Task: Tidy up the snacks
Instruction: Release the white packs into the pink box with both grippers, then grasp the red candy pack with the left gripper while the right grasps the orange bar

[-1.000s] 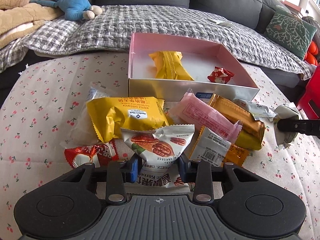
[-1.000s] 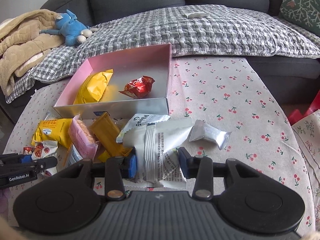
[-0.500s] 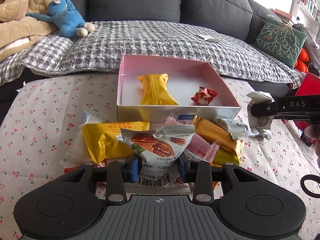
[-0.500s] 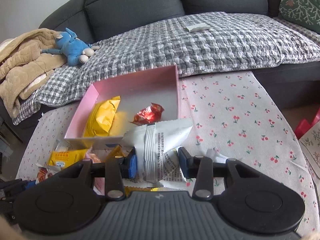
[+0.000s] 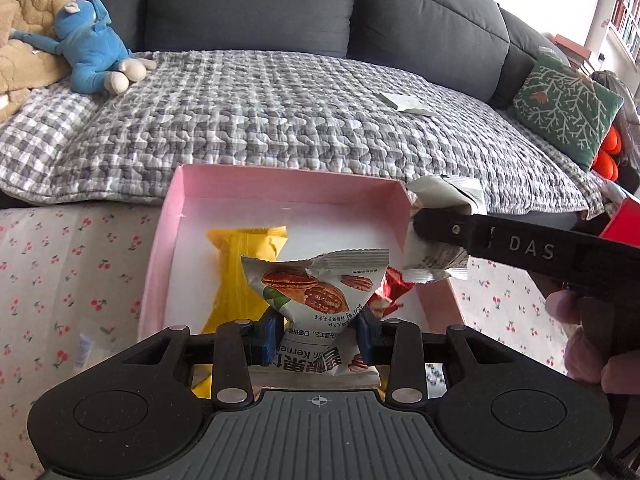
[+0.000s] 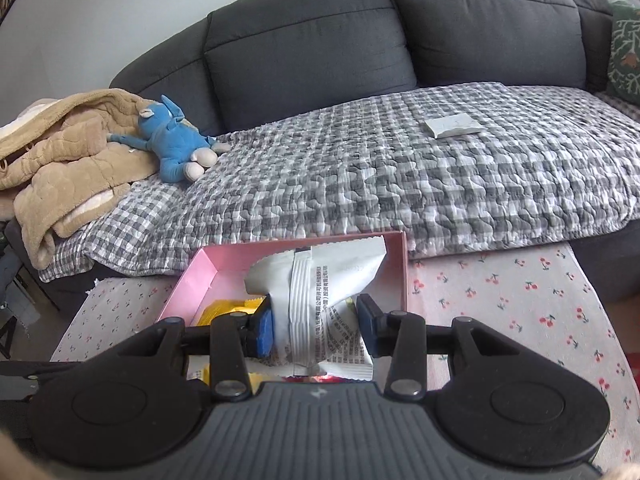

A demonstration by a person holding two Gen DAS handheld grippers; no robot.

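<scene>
My left gripper (image 5: pixel 318 330) is shut on a white pecan snack packet (image 5: pixel 316 288) and holds it over the near part of the pink box (image 5: pixel 280 184). Inside the box lie a yellow packet (image 5: pixel 240 268) and a red wrapped candy (image 5: pixel 390 290), partly hidden by the pecan packet. My right gripper (image 6: pixel 316 326) is shut on a white foil packet (image 6: pixel 320 280) above the same pink box (image 6: pixel 192 280). In the left wrist view that white foil packet (image 5: pixel 440 196) hangs at the box's right wall, clamped by the black right gripper (image 5: pixel 432 224).
The box sits on a cherry-print tablecloth (image 5: pixel 68 264) in front of a grey sofa with a checked blanket (image 6: pixel 360 184). A blue plush toy (image 6: pixel 172 148) and a tan jacket (image 6: pixel 60 148) lie on the sofa at the left, a green cushion (image 5: pixel 564 108) at the right.
Both grippers moved forward and up from the snack pile to over the pink box, each still clamping its packet. The pile of loose snacks has dropped below the view.
</scene>
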